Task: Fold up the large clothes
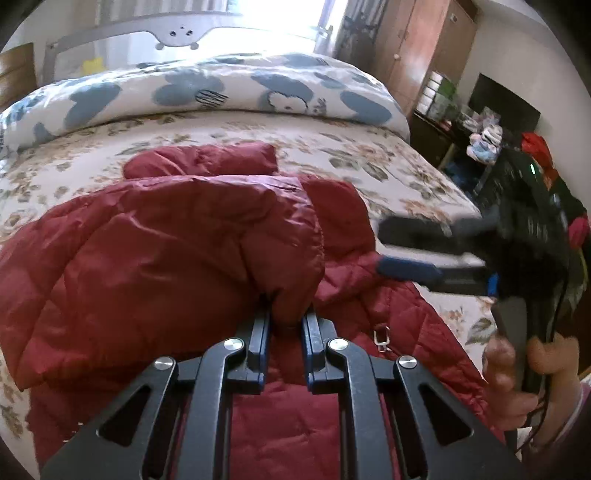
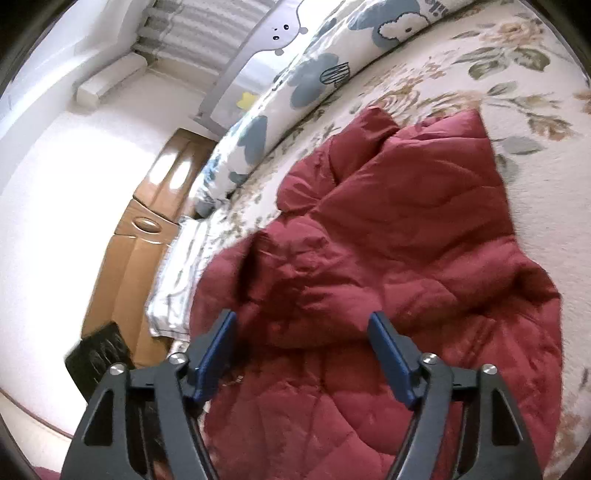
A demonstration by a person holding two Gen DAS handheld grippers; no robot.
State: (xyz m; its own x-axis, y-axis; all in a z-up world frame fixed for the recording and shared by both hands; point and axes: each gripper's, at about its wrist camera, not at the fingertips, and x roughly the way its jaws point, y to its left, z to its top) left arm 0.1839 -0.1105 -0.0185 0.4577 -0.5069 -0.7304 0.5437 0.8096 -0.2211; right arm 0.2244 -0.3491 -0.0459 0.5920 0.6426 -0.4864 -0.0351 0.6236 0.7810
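Observation:
A dark red quilted puffer jacket [image 1: 159, 258] lies on a floral bedsheet [image 1: 351, 147]. My left gripper [image 1: 287, 314] is shut on a bunched fold of the jacket and holds it above the layers below. A zipper pull [image 1: 381, 338] shows just right of it. My right gripper [image 1: 402, 251] shows in the left wrist view at the right, open and over the jacket's right edge. In the right wrist view the right gripper [image 2: 301, 325] is open and empty, just above the jacket [image 2: 388, 240].
A rolled blue-and-white cartoon duvet [image 1: 207, 92] lies across the far side of the bed, before a grey bed rail [image 1: 177, 33]. A wooden wardrobe [image 1: 417, 48] and a cluttered dark shelf [image 1: 480, 125] stand right of the bed. A wooden nightstand [image 2: 140, 236] stands by the white wall.

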